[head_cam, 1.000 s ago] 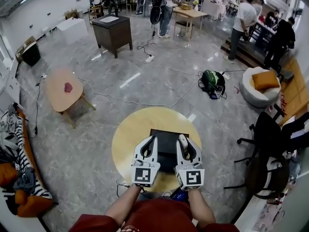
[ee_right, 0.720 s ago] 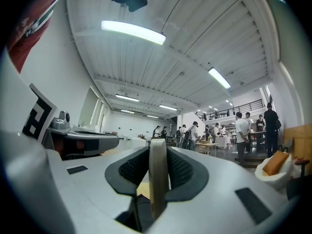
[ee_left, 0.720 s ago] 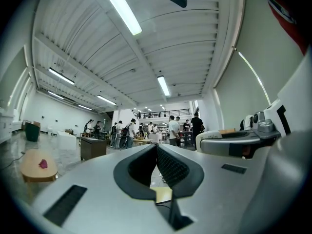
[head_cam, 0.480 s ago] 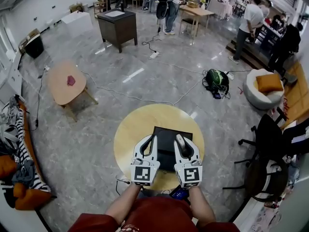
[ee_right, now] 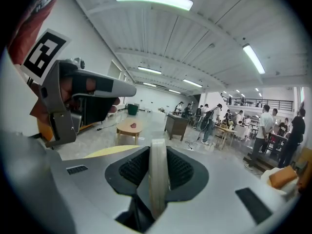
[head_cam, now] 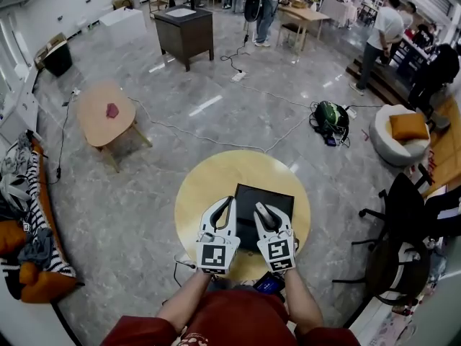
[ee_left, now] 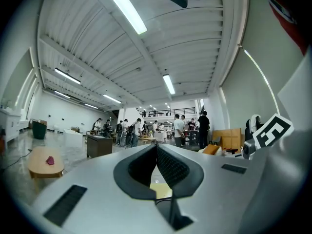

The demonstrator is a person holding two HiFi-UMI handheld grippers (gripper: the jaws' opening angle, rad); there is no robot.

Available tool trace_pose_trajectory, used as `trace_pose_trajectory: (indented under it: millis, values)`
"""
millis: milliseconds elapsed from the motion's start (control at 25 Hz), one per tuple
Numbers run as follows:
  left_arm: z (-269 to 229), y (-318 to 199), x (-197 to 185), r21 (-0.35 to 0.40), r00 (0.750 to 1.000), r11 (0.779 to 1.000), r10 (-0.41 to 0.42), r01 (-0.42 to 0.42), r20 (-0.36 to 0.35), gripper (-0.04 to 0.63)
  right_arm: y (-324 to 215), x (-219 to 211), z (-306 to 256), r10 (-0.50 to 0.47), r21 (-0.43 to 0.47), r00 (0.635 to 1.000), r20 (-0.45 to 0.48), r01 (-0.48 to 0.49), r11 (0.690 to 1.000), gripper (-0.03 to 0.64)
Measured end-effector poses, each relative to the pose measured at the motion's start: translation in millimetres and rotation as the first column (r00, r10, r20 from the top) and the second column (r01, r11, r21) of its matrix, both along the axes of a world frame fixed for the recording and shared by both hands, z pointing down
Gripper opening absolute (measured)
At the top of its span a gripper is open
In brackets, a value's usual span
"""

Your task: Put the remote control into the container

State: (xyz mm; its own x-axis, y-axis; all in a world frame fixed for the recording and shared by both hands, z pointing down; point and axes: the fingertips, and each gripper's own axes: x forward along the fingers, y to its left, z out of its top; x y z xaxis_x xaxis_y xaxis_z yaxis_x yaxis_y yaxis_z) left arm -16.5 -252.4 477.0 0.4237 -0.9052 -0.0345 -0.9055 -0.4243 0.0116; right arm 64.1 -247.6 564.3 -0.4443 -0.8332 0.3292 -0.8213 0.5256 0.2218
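A black open container stands on a round yellow table. My right gripper hangs over the container's near part, shut on a white remote control. In the right gripper view the remote stands edge-on between the pads. My left gripper hovers by the container's left edge. Its jaws are shut tip to tip with nothing between them. Each gripper shows in the other's view: the left gripper and the right gripper's marker cube.
On the floor beyond stand a low wooden table and a dark cabinet, with cables and a green bag. A black office chair is at the right, a couch with clothes at the left. People stand at the back.
The head view has shifted, so the table sits a little further right. The right gripper with the remote has tipped slightly left over the container. The left gripper keeps its place.
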Motion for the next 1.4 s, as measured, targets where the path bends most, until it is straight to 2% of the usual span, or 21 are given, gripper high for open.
trace_pose_trajectory:
  millis: [200, 360, 680, 840, 1120, 1200, 1400]
  values:
    - [4.4, -1.3, -13.2, -0.016, 1.0, 1.0, -0.024, 0.024, 0.007, 0.015, 0.9, -12.8, 37.6, -0.068, -0.11, 0.995, -0.078, 0.06, 0.992, 0.117]
    - [5.9, -3.9, -19.4, -0.02, 0.999, 0.999, -0.035, 0.035, 0.002, 0.015, 3.0, -23.1, 65.1, -0.144, -0.195, 0.975, -0.17, 0.11, 0.975, 0.117]
    - [3.5, -4.4, -27.3, -0.004, 0.999, 0.999, -0.05, 0.05, 0.019, 0.015, 14.1, -38.1, 117.6, -0.279, -0.376, 0.928, -0.246, 0.174, 0.91, 0.116]
    - [3.0, -3.5, -30.4, -0.002, 0.998, 0.998, -0.057, 0.057, 0.023, 0.015, 19.6, -42.2, 141.4, -0.344, -0.441, 0.893, -0.288, 0.195, 0.876, 0.116]
    - [2.9, -3.8, -33.5, 0.004, 0.998, 0.998, -0.068, 0.068, 0.016, 0.015, 27.8, -44.9, 174.3, -0.423, -0.54, 0.842, -0.337, 0.195, 0.819, 0.117]
    - [2.4, -2.8, -34.7, 0.022, 0.997, 0.997, -0.073, 0.073, 0.004, 0.015, 30.3, -44.2, 183.3, -0.435, -0.554, 0.826, -0.359, 0.187, 0.811, 0.117]
    - [7.2, -2.0, -43.9, 0.005, 0.997, 0.997, -0.08, 0.08, 0.017, 0.015, 30.0, -47.9, 198.6, -0.445, -0.589, 0.811, -0.379, 0.159, 0.792, 0.117]
